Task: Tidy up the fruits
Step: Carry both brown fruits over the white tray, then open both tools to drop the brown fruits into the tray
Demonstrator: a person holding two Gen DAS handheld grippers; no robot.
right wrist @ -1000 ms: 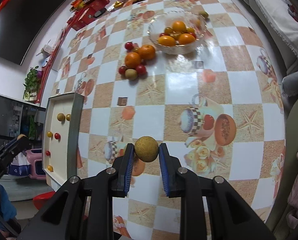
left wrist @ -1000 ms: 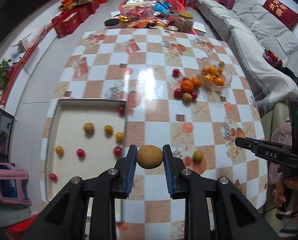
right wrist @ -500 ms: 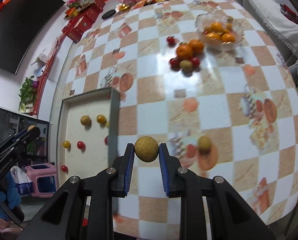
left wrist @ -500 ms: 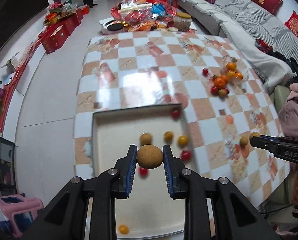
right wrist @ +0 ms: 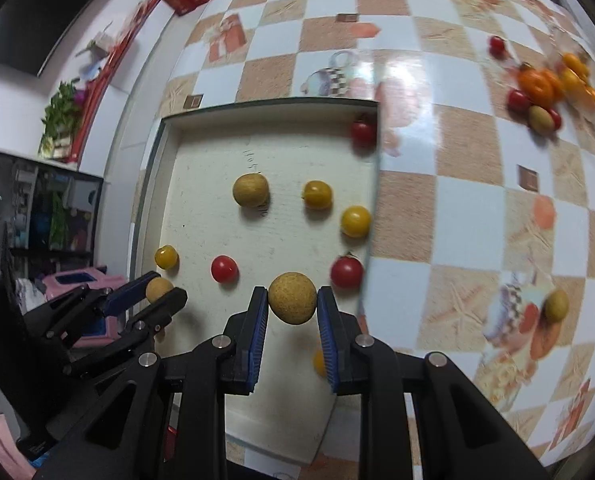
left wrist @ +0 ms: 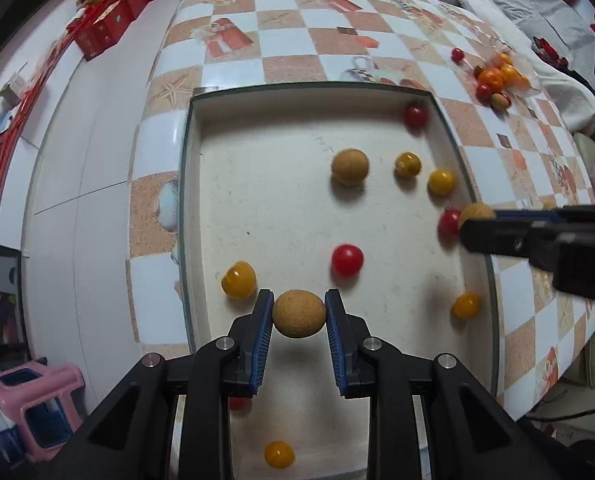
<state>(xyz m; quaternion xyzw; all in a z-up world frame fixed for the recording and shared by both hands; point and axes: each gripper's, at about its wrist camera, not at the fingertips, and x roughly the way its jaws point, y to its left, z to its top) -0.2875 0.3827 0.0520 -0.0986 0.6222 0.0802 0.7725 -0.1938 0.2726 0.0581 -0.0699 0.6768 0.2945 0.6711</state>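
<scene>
Low in the left wrist view, the left gripper (left wrist: 299, 316) has its blue pads pressed on either side of a round tan-brown fruit (left wrist: 299, 319) with a rough, matte, finely speckled skin; it hangs clear above the tray (left wrist: 257, 184), casting a soft shadow beneath. The right gripper (right wrist: 292, 303) clamps a second brown fruit (right wrist: 292, 298) of the same kind in the lower middle of its own view, likewise held above the tray's near right part.

The tray is a shallow, pale cream rectangle with a thin raised rim, its floor scuffed. Just beyond the left gripper lie a yellow cherry tomato (left wrist: 239, 280) to the left and a glossy red cherry tomato (left wrist: 347, 259) to the right. Farther up sit a loose brown fruit (left wrist: 349, 166) and two more yellow ones side by side, with another red one in the tray's upper right corner. One yellow tomato shows at the bottom of the frame, behind the gripper fingers.

The tray rests on a table (left wrist: 297, 12) covered in an orange-and-white checked cloth. At the upper right of both views, blurred, is a cluster of oranges (right wrist: 537, 84) and small red fruits.
</scene>
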